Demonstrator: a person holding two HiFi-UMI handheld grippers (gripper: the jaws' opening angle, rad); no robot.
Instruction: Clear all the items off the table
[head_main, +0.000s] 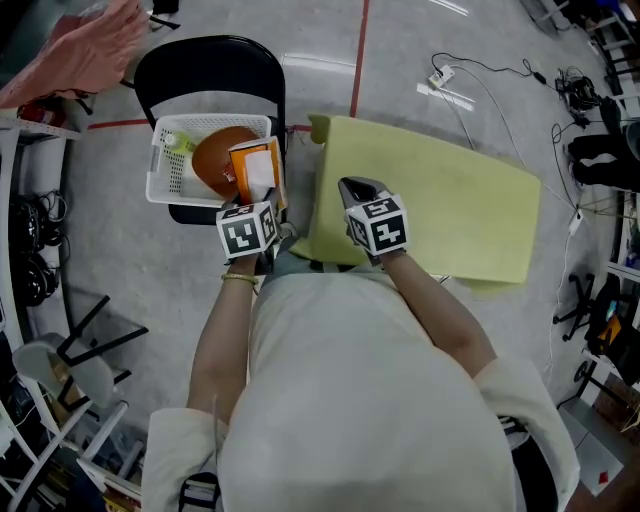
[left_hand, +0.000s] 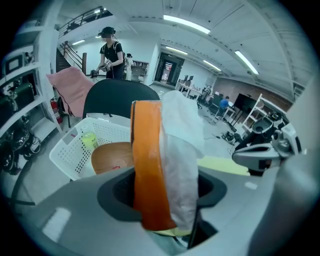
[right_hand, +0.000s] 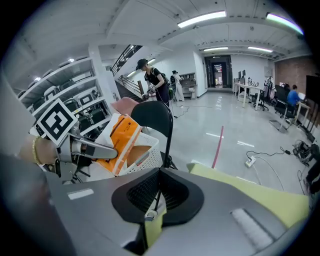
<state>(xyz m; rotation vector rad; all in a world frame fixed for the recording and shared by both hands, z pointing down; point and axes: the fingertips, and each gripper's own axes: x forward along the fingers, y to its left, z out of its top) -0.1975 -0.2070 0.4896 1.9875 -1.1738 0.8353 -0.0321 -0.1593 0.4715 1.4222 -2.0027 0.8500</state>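
My left gripper (head_main: 256, 196) is shut on an orange packet with a white plastic side (head_main: 256, 168), held upright over the near right edge of a white basket (head_main: 165, 170). In the left gripper view the packet (left_hand: 160, 165) fills the space between the jaws. The basket sits on a black chair (head_main: 210, 60) and holds a brown round bowl (head_main: 212, 160) and a small yellow-green bottle (head_main: 180, 143). My right gripper (head_main: 357, 190) is shut with nothing in it, above the near left part of the bare yellow-green table (head_main: 450, 200).
A pink cloth (head_main: 90, 50) hangs at the top left over shelving. Cables and a power strip (head_main: 440, 75) lie on the grey floor beyond the table. A red floor line (head_main: 358, 50) runs away from me. Stools and racks crowd the left side.
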